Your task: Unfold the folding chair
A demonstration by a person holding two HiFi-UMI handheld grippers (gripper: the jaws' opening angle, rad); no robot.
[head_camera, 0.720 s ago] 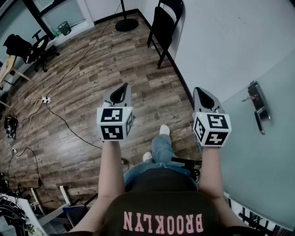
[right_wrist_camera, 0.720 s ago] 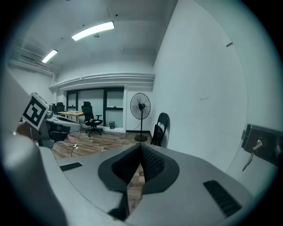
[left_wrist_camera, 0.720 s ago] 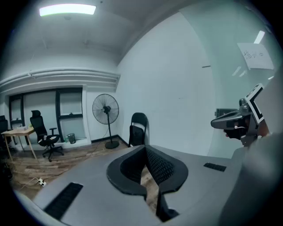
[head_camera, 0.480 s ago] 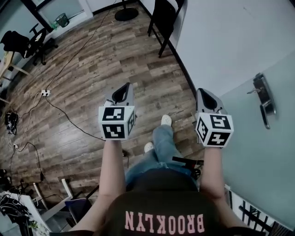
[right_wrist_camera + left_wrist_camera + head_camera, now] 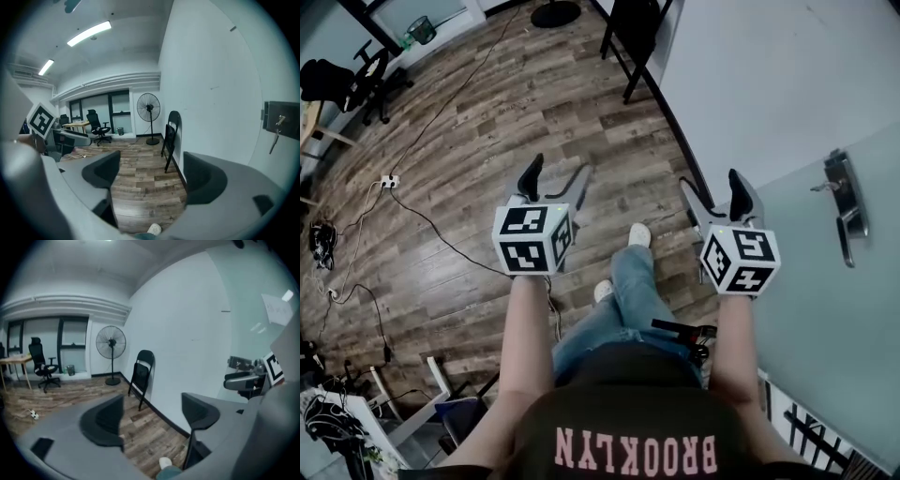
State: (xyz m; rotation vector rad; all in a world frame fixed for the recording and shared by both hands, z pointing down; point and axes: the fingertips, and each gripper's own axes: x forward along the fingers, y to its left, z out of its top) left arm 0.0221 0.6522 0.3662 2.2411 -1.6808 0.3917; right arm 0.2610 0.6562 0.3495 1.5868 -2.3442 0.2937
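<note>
The black folding chair [image 5: 633, 37] stands folded against the white wall at the top of the head view, well ahead of both grippers. It also shows in the left gripper view, chair [image 5: 142, 373], and in the right gripper view, chair [image 5: 171, 136]. My left gripper [image 5: 555, 178] is held out over the wooden floor, jaws open, nothing between them. My right gripper [image 5: 712, 187] is level with it near the wall, also open and empty. Both point toward the chair from a distance, as the left gripper [image 5: 152, 416] and right gripper [image 5: 150, 171] views show.
A standing fan [image 5: 111, 343] is beyond the chair, its base [image 5: 555, 13] on the floor. An office chair [image 5: 356, 89] and desk stand at far left. Cables and a power strip [image 5: 391, 180] cross the floor. A door with handle [image 5: 847, 208] is at right.
Both grippers' jaws, shut in the earlier frames, now stand open. The person has stepped forward a little along the wall toward the chair.
</note>
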